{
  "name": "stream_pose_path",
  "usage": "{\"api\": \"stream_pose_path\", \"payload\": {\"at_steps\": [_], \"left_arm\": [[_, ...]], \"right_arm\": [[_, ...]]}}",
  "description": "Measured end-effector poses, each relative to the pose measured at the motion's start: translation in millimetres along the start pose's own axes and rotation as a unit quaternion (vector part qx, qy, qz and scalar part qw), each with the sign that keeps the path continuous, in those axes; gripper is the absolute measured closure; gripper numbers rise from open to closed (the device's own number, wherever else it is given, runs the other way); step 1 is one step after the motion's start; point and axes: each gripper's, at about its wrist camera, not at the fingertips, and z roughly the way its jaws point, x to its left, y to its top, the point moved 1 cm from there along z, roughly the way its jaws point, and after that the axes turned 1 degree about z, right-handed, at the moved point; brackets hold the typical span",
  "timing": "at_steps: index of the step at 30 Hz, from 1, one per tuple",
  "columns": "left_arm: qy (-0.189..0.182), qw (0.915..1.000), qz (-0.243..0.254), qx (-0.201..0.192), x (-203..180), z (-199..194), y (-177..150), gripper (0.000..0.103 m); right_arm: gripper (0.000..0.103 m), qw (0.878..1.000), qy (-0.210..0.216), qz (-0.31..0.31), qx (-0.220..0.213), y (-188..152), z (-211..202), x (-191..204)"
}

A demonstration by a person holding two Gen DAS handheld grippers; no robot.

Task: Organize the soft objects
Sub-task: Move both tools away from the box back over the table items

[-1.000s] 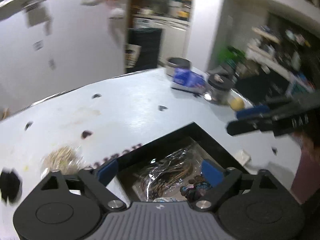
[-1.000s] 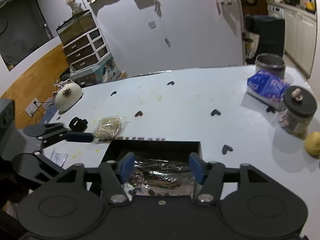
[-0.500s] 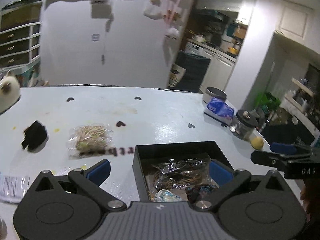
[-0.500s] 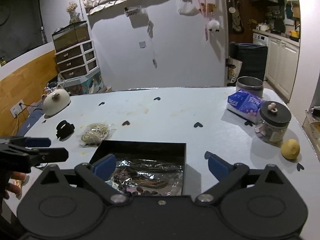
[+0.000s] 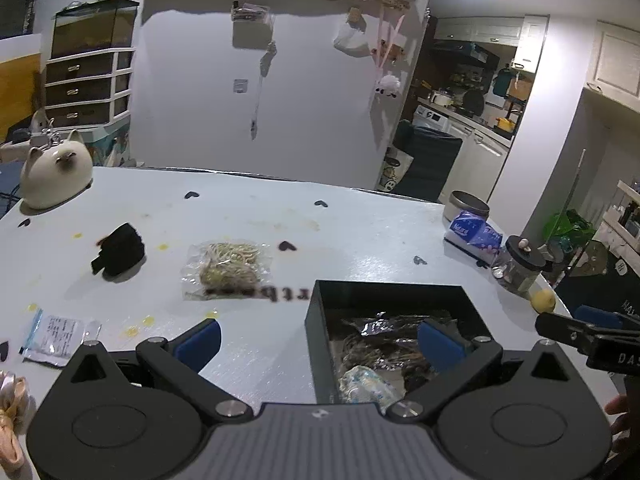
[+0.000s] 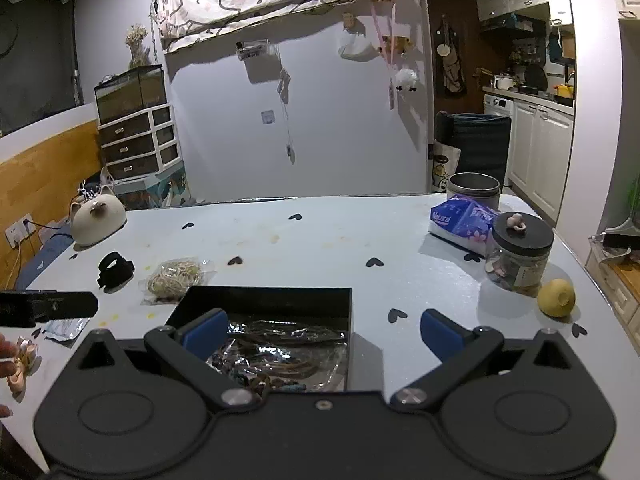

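Dim, bluish indoor light, ceiling-lamp glare top right, soft shadows, strong fisheye bending at edges.

Black box [image 5: 384, 292]: near end hidden behind the left claw [image 5: 318, 338] body; contents, crinkled clear bags of dark items, too tangled to identify.
Pink ribbon item [image 5: 12, 416]: cut off by the left edge.
Right claw [image 5: 592, 334], left-wrist view: only one arm tip visible, the rest beyond the right edge.
Printed lettering on the desk [image 5: 360, 236]: partly covered by the bag of rubber bands [image 5: 226, 266], unreadable.
Glass jar [image 6: 518, 256]: contents indistinct.
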Motion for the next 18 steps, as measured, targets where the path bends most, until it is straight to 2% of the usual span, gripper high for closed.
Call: {"api": "stream_pose_path", "payload": {"at_steps": [8, 18], "left_arm": [[0.007, 1.0, 0.003, -0.002, 12.3, -4.5, -3.7, 0.0], [0.015, 0.9999, 0.001, 0.001, 59.4, -13.0, -0.6, 0.0]], "right_arm": [[0.0, 1.0, -0.005, 0.015, 0.009, -7.0, 0.9, 4.8], [0.0, 0.999, -0.023, 0.022, 0.022, -7.5, 9.5, 39.8]]}}
